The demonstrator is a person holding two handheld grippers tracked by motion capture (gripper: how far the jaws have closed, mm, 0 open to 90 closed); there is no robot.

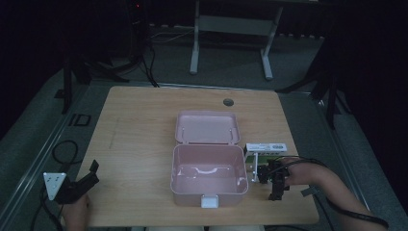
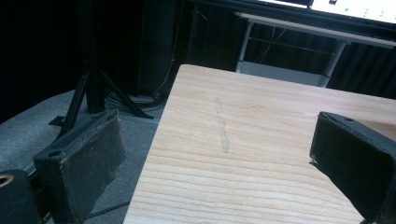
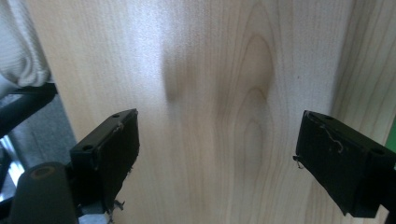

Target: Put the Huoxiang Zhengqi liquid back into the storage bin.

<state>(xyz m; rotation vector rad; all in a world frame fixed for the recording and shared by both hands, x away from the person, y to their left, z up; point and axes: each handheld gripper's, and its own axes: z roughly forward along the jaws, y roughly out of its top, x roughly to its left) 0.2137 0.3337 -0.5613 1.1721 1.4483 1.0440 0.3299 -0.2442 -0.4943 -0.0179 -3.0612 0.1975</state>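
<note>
Seemingly nothing is packed yet: the pink lunch box (image 1: 209, 166) lies open and empty between both tongs, a small white carton (image 1: 266, 147) just beyond the right gripper (image 1: 276, 185), and it and the left gripper (image 1: 79, 183) gape wide, holding nothing.

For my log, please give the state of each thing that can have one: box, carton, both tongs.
Box: open, lid laid back, looks empty.
Carton: lying flat on table, right of box.
Left tongs: open, holding nothing.
Right tongs: open, holding nothing.
</note>
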